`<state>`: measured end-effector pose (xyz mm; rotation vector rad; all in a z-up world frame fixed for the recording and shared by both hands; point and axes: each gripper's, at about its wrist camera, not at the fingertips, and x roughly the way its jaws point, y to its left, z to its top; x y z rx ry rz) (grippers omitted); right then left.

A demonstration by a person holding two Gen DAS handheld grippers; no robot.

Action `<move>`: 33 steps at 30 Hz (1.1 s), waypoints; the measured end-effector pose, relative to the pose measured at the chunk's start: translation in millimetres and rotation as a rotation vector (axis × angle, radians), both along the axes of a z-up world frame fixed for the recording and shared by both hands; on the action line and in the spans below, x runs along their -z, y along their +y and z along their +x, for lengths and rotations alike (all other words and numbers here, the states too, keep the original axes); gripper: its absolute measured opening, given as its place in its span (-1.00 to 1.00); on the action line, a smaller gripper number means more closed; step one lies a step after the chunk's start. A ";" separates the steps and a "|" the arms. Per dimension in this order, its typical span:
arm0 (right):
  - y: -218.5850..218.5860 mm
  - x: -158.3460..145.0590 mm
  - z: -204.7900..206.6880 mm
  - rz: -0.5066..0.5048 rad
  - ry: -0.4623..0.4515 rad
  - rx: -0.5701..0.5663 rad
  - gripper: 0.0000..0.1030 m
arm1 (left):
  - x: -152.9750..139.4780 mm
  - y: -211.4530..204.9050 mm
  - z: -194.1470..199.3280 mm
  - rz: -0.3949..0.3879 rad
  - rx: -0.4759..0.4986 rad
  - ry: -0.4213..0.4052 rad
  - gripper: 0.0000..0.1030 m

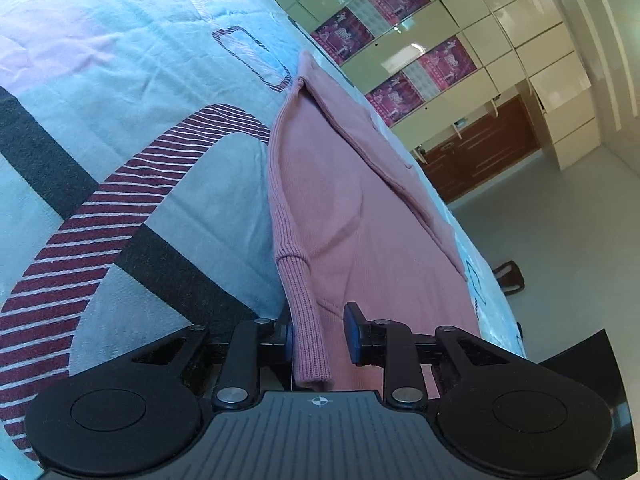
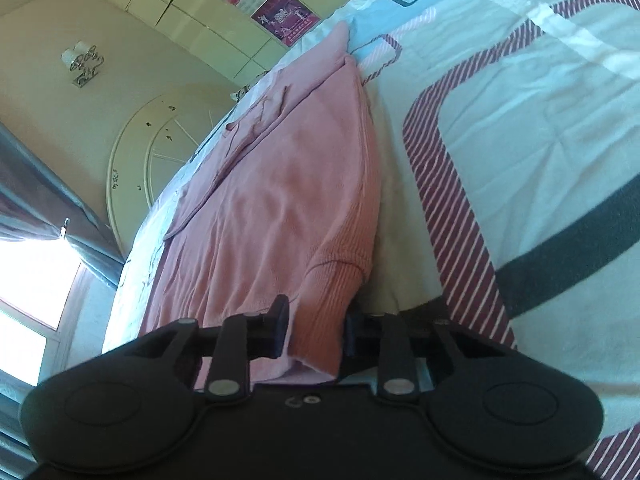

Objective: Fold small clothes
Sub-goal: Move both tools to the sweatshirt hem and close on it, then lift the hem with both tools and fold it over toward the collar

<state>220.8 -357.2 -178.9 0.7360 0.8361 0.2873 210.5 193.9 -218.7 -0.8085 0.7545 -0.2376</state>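
Pink ribbed-knit sweater [image 1: 344,208] flat on patterned cotton bedsheet [image 1: 132,92]; left gripper [image 1: 320,334] fingers apart round ribbed cuff, right gripper [image 2: 314,330] clamped on other cuff.

Sweater [image 1: 340,200] lies flat on the bedspread [image 1: 120,120] along the bed's edge, running away from both claws, the open bedspread to its left in the left wrist view and to its right in the right wrist view. A ribbed cuff [image 1: 306,320] sits between the fingers of the left claw [image 1: 320,330]; another cuff [image 2: 320,320] sits between those of the right claw [image 2: 314,330]. Cabinets [image 1: 500,40] stand beyond the bed, a slipper [image 1: 510,276] on the floor [image 1: 560,220] beside it.
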 end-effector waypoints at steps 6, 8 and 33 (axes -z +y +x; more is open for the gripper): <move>-6.5 -37.1 -10.6 0.017 -0.158 0.041 -0.83 | -30.8 -3.2 -4.1 0.091 -0.054 -0.100 -0.93; -5.2 -42.4 -10.9 -0.032 -0.174 0.033 -0.83 | -24.5 -7.3 2.8 0.131 -0.034 -0.051 -0.93; 3.2 -132.9 211.1 -0.131 -0.208 0.132 -0.83 | -97.0 -10.7 233.3 -0.070 -0.216 -0.199 -0.93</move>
